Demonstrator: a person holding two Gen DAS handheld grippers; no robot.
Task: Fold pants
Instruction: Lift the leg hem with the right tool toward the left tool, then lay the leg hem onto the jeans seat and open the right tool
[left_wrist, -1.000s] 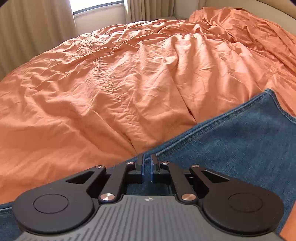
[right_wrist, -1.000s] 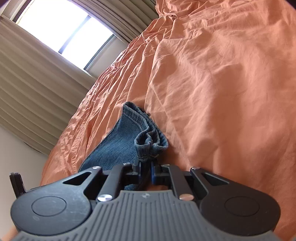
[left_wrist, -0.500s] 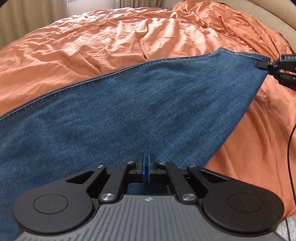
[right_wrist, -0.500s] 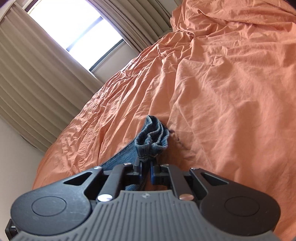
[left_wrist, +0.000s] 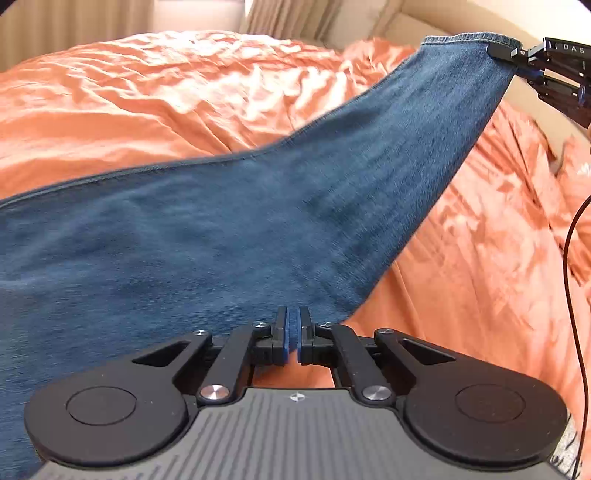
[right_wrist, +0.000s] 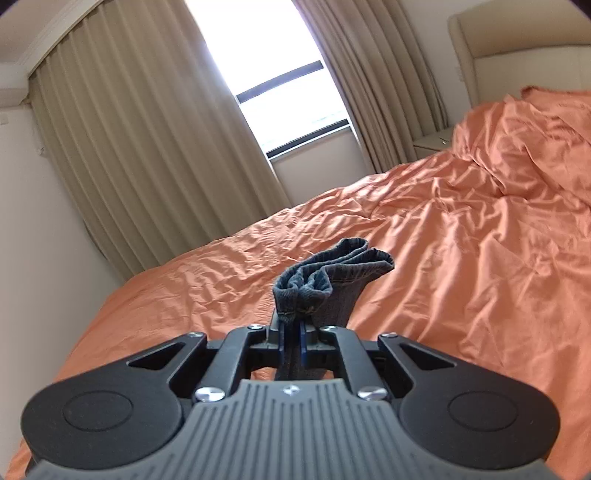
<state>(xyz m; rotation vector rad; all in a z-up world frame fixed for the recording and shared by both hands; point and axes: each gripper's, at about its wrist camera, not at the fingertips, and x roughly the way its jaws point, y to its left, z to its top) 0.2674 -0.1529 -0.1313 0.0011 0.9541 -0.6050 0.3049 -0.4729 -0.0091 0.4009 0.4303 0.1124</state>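
Note:
The blue denim pants hang stretched in the air above the orange bed. My left gripper is shut on the near edge of the denim. My right gripper is shut on the bunched hem, which sticks up past its fingers. In the left wrist view the right gripper shows at the top right, pinching the far corner of the pants and holding it high. The cloth sags to the left between the two grips.
A wrinkled orange duvet covers the bed. Beige curtains and a bright window stand behind it. A beige headboard and a nightstand are at the far right. A black cable hangs on the right.
Both grippers have lifted the pants off the bed. The right gripper rose and tilted up toward the window, pulling its corner higher. The denim now hangs stretched between them.

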